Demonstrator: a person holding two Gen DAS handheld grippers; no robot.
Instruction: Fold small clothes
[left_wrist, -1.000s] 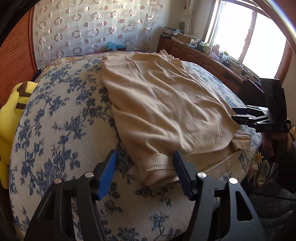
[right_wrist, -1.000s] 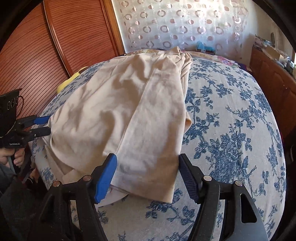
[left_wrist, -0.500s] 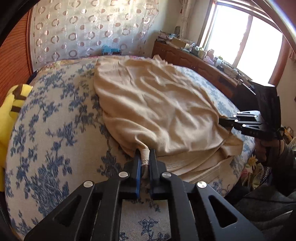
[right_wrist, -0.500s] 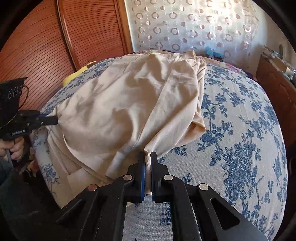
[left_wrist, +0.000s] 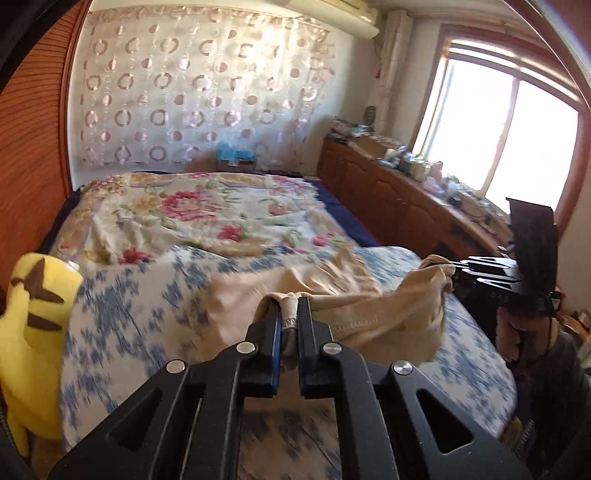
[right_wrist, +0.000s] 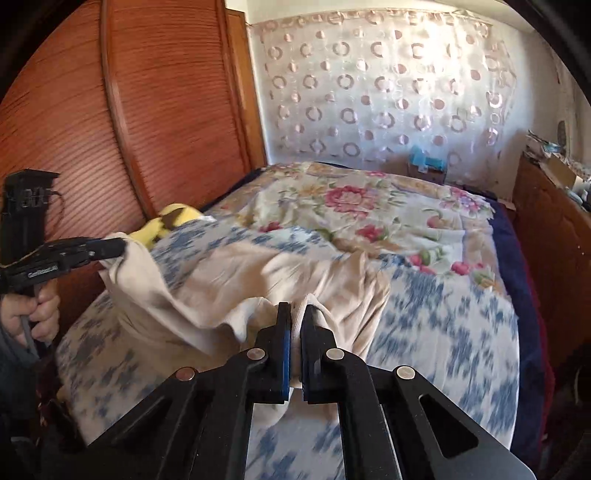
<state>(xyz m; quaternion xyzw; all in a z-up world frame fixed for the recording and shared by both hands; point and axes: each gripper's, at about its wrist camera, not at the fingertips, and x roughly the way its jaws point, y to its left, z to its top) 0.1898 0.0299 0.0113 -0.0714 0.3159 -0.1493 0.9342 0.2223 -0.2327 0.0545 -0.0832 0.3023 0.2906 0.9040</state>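
The soft, light beige cotton garment (left_wrist: 354, 295), limp and sagging over the blue-flowered bed (left_wrist: 140, 295), hangs pinched by its hem corners in the closed left gripper (left_wrist: 289, 317) and right gripper (right_wrist: 295, 325).

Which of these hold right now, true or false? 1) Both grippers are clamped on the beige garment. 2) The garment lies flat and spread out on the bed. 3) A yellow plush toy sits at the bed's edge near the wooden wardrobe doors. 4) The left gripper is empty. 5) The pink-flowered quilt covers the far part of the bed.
1) True: the left gripper and the right gripper each pinch an edge of the beige garment.
2) False: its near edge is lifted off the bed and it sags between the grippers.
3) True: the yellow plush toy is there.
4) False: a hemmed corner of the garment sits between its pads.
5) True: the pink-flowered quilt lies beyond the blue floral cover.
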